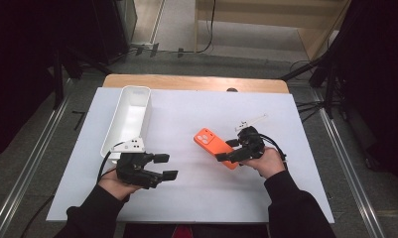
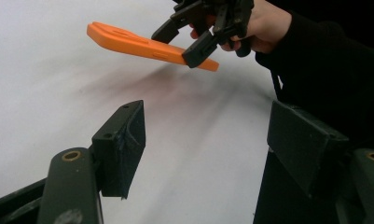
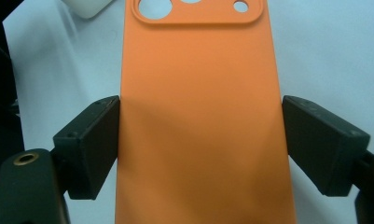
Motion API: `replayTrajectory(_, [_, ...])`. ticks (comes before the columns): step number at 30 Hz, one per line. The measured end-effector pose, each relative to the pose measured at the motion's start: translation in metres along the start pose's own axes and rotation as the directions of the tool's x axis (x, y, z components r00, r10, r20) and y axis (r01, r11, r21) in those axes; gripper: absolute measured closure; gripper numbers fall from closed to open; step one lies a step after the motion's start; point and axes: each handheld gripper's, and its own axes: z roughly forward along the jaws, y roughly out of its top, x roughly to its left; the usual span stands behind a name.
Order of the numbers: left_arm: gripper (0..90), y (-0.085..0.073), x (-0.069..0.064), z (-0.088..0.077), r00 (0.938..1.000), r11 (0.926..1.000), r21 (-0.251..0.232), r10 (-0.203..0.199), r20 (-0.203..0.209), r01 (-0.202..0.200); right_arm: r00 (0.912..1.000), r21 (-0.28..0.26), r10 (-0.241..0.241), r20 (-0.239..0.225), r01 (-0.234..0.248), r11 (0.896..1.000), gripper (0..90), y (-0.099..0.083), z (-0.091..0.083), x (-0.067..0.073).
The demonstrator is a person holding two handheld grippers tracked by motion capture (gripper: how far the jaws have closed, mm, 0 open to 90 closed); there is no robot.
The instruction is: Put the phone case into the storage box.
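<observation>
An orange phone case (image 1: pixel 214 144) with camera cut-outs is clamped across its long edges by my right gripper (image 1: pixel 226 150). In the right gripper view the two black pads (image 3: pixel 89 144) press on either side of the case (image 3: pixel 198 116). The left gripper view shows the case (image 2: pixel 138 44) tilted and lifted off the white surface, with its shadow below and the right gripper (image 2: pixel 175 45) around its near end. My left gripper (image 1: pixel 166 167) hovers at the front left, jaws apart and pointing right. Nothing lies between its pads (image 2: pixel 124 144).
A long white bin (image 1: pixel 135 89) stands at the back left of the white sheet (image 1: pixel 211 198), just beyond my left hand. The wooden table edge (image 1: pixel 196 82) runs along the back. Dark stands and cables flank the table.
</observation>
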Motion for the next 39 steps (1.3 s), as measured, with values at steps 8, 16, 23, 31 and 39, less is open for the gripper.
replayTrajectory(8, [28.2,0.015,0.008,0.014,0.9996,0.9999,-0.010,-0.008,-0.029,0.008,0.9987,-0.033,0.041,0.032,-0.040,0.999,14.4,-0.002,0.001,0.006])
replayTrajectory(16, [27.5,0.029,0.012,0.025,0.9952,0.9994,-0.004,-0.034,-0.091,0.034,0.9960,-0.044,0.088,0.017,-0.087,0.995,14.4,-0.005,0.003,0.009])
replayTrajectory(23, [24.1,0.037,0.020,0.036,0.9925,0.9955,-0.034,-0.091,-0.081,0.089,0.9947,-0.053,0.102,0.019,-0.100,0.994,14.4,-0.006,0.005,0.010])
replayTrajectory(31, [24.3,0.044,0.028,0.055,0.9874,0.9959,-0.026,-0.089,-0.131,0.086,0.9933,-0.057,0.107,0.043,-0.104,0.993,14.4,-0.010,0.008,0.012])
replayTrajectory(39, [24.7,0.048,0.038,0.071,0.9767,0.9888,-0.026,-0.149,-0.154,0.147,0.9896,-0.078,0.129,0.063,-0.124,0.989,14.4,-0.012,0.013,0.015])
